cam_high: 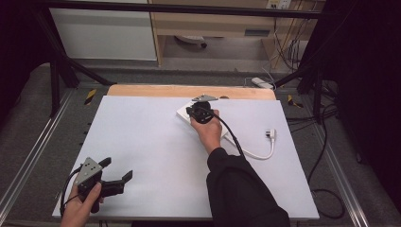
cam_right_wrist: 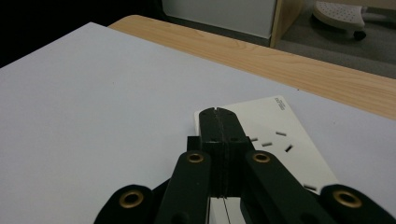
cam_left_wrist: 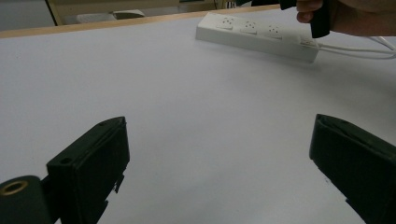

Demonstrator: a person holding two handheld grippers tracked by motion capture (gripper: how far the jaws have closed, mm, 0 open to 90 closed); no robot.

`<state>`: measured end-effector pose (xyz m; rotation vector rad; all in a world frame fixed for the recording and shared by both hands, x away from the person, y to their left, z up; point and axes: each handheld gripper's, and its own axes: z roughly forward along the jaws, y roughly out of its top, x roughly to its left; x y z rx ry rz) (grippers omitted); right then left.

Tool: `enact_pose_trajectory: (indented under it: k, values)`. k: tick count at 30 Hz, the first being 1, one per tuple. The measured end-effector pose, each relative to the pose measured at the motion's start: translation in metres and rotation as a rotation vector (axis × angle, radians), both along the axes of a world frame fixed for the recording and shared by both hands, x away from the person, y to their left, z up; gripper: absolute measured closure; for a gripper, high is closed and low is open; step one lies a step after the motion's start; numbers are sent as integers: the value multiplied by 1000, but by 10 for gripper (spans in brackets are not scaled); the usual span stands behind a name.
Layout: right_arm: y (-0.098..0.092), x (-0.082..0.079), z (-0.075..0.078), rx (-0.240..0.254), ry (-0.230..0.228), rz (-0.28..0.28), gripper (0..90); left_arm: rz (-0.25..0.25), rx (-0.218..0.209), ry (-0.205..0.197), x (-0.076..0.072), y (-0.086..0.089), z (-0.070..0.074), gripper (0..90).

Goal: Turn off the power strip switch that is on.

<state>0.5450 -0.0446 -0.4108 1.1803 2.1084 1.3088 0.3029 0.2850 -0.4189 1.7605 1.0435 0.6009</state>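
Note:
A white power strip (cam_high: 183,112) lies at the far middle of the white table top (cam_high: 151,146), and its sockets (cam_left_wrist: 250,27) face up. Its white cable (cam_high: 257,154) loops right to a plug (cam_high: 271,134) lying loose on the table. My right gripper (cam_high: 200,111) hovers over the strip's far end. Its jaws are shut, with nothing between them, just above the strip's end (cam_right_wrist: 275,135), and their tip (cam_right_wrist: 218,114) is near its edge. My left gripper (cam_high: 117,168) is at the near left corner, and its jaws (cam_left_wrist: 219,140) stand wide apart and empty over bare table.
A wooden strip (cam_high: 189,91) borders the table's far edge. Beyond it on the floor are a second power strip (cam_high: 261,82), several cables (cam_high: 288,47) and a chair base (cam_high: 191,41). Metal frame rails (cam_high: 28,156) run along both sides of the table.

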Motion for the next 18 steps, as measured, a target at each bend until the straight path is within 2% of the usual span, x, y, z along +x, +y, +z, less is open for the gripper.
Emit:
enact_pose_trajectory:
  k: [9, 13, 15, 18]
  values:
    - [-25, -18, 12, 38, -18, 3, 889, 0, 10, -1, 0, -1, 0, 48]
    - [-33, -21, 20, 54, -24, 26, 800, 8, 17, 3, 0, 0, -1, 48]
    - [-36, -24, 25, 43, -35, 32, 755, 11, 15, 6, 0, 0, -2, 48]
    - [-41, -28, 32, 57, -32, 25, 605, 8, 12, 6, 0, 0, -2, 48]
